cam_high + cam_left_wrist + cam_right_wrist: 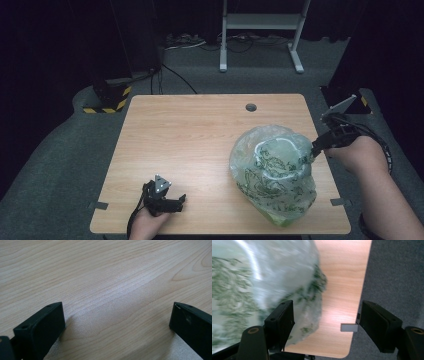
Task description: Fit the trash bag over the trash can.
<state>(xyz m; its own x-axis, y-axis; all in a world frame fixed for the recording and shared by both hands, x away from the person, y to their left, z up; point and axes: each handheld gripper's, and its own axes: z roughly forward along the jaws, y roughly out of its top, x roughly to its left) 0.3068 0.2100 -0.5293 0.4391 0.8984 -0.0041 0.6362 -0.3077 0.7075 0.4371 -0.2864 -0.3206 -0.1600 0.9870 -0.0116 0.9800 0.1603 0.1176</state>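
A puffy translucent plastic bag (275, 170) with a dark green leaf print lies on the right half of the wooden table (190, 135). My right gripper (312, 150) is at the bag's right side, held by a hand coming from the right. In the right gripper view the gripper (327, 307) is open. Its left jaw presses against the bag (262, 277), a bulge of which reaches into the gap; the right jaw hangs past the table's edge. My left gripper (181, 200) rests near the front left edge, open (117, 306) over bare wood.
A round cable hole (251, 107) sits near the table's far edge. Grey tabs (337, 201) stick out at the front corners. Beyond the table stand a white frame (260, 22) and a yellow-black striped base (107, 102) on grey carpet (397, 270).
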